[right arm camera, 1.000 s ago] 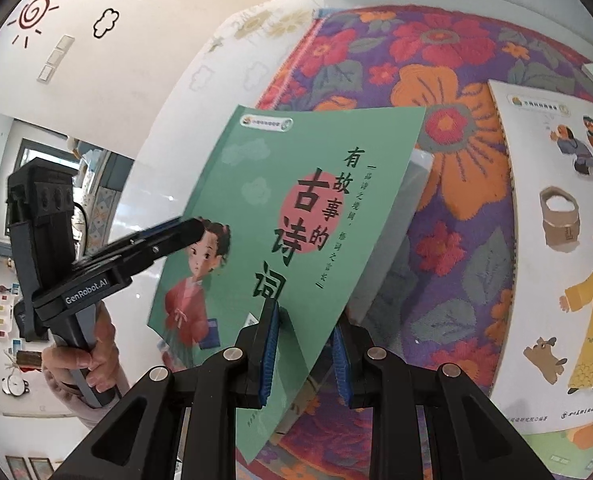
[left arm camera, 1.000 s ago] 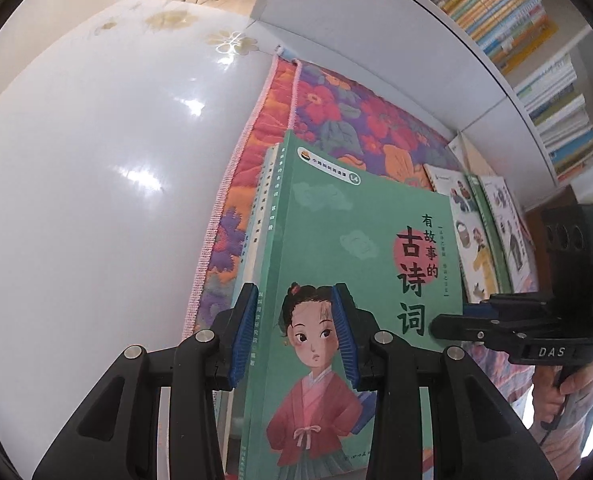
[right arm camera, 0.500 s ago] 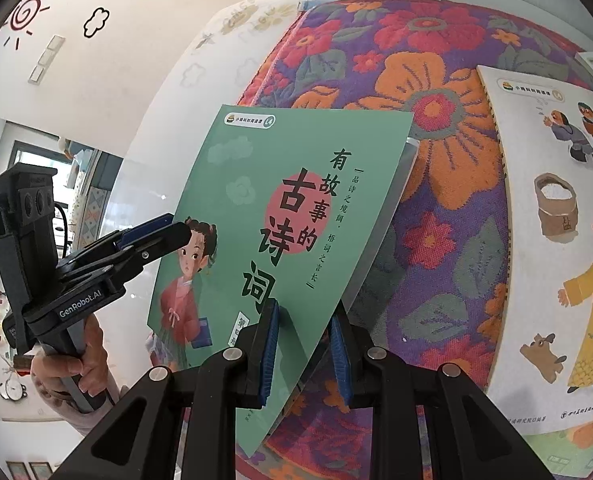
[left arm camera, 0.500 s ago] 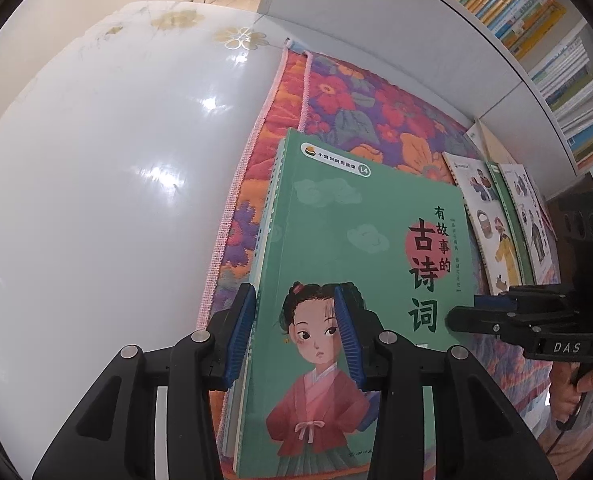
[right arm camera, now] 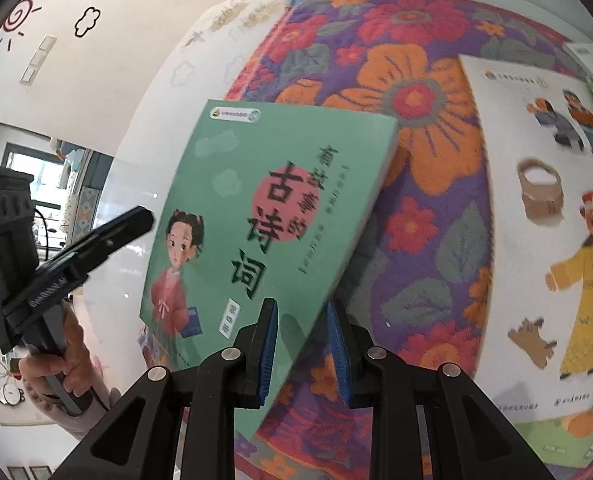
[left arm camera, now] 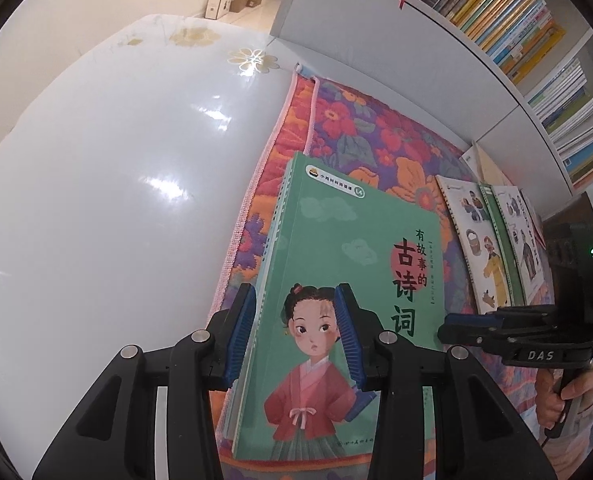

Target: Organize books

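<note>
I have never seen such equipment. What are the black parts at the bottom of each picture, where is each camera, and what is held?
No robot is here. A person carries a hand-held gripper in each hand, and a wide-angle camera on each looks forward along its two fingers, so the pictures look curved.

In the left wrist view, the left hand-held gripper fills the bottom. Its blue pads clamp the left edge of a stack of books topped by the green book with a drawn girl. In the right wrist view, the right hand-held gripper clamps the green book's right edge, raised above the flowered cloth.

The cloth covers part of a white table. More picture books lie on the cloth. A bookshelf stands behind.
</note>
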Available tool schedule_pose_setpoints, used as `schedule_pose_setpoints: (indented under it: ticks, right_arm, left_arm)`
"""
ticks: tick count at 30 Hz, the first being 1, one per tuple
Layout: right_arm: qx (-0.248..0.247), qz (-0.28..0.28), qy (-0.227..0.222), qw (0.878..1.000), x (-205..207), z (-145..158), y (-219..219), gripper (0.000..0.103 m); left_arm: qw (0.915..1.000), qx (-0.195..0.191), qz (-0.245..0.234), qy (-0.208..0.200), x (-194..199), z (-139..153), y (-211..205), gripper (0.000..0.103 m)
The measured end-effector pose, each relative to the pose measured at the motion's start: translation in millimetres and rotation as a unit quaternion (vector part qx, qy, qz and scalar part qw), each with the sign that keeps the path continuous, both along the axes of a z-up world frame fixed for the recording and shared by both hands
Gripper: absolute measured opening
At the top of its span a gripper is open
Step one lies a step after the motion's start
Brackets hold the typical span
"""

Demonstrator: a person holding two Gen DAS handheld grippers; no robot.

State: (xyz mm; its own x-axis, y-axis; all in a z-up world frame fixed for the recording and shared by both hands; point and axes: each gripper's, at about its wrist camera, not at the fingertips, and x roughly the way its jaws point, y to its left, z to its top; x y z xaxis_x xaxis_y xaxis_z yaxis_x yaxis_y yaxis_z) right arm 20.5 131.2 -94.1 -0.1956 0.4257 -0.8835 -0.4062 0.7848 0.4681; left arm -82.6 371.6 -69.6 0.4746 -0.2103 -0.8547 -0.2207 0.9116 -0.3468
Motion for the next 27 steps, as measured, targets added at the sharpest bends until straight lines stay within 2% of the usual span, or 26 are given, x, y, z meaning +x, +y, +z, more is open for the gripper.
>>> schedule_pose_setpoints:
  ticks: [7,13,21,23,27]
  right_arm:
    - [0.007,0.019,0.021,1.0,-13.5,-8.0,8.8,0.027]
    - [0.018,0.009,0.01,1.0,-14.4,-4.1,0.2,0.027]
    - [0.032,-0.021,-0.029,0.999,-2.3,22.2,-54.0,0.027]
    - [0.033,-0.036,-0.045,0.998,5.1,29.2,-74.4,0.027]
    - [0.048,-0.07,-0.049,0.995,17.7,37.8,-120.7,0.027]
  left_arm:
    - [0.9999,0.005,-0.011,-0.006,-4.3,8.4,-15.4,0.037]
    - [0.9995,0.018,-0.023,-0.011,-7.3,18.2,-32.3,0.038]
    - [0.9986,0.028,-0.043,-0.015,4.6,26.7,-75.1,0.038]
    - [0.9982,0.029,-0.05,-0.015,11.2,27.9,-93.4,0.038]
    - [0.9969,0.027,-0.072,-0.016,24.8,30.3,-133.9,0.038]
